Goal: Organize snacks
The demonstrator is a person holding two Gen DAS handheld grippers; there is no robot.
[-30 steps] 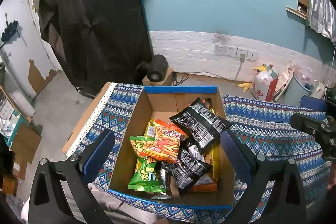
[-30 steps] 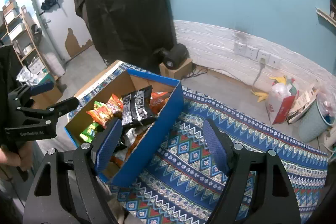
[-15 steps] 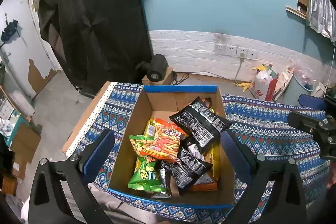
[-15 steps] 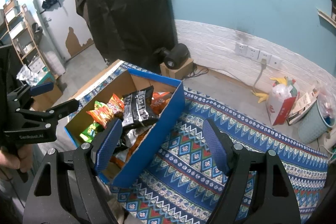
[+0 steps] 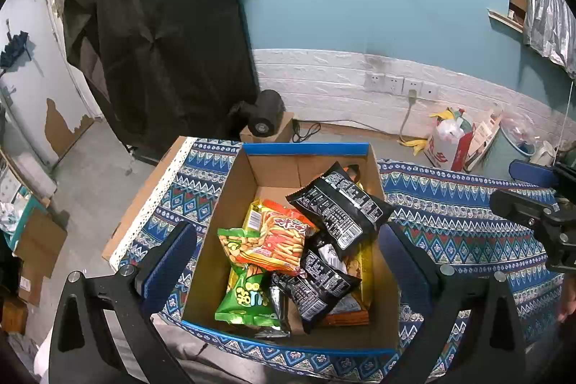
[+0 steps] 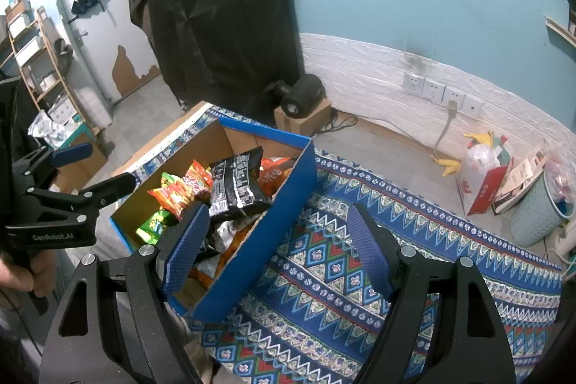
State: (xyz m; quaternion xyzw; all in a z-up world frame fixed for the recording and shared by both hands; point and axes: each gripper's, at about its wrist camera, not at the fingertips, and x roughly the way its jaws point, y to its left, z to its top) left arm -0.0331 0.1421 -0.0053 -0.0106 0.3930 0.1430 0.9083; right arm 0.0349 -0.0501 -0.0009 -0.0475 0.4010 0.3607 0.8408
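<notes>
On the patterned cloth (image 6: 324,279), left claw (image 6: 91,168) reads "GenRobot.AI".

Dim, sharp, fisheye-warped, dark-cornered

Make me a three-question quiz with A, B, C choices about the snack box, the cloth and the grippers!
1. Where are the snack bags?
A. Inside the cardboard box
B. Spread on the cloth
C. On the floor

2. What colour is the box's outside?
A. Red
B. Blue
C. Green

3. How is the right gripper?
A. Shut on a bag
B. Shut and empty
C. Open and empty

Answers:
1 A: the snack bags lie piled in the cardboard box.
2 B: its side wall is blue in the right wrist view, standing on the patterned cloth.
3 C: the right gripper has its pads wide apart with nothing between them.
</notes>
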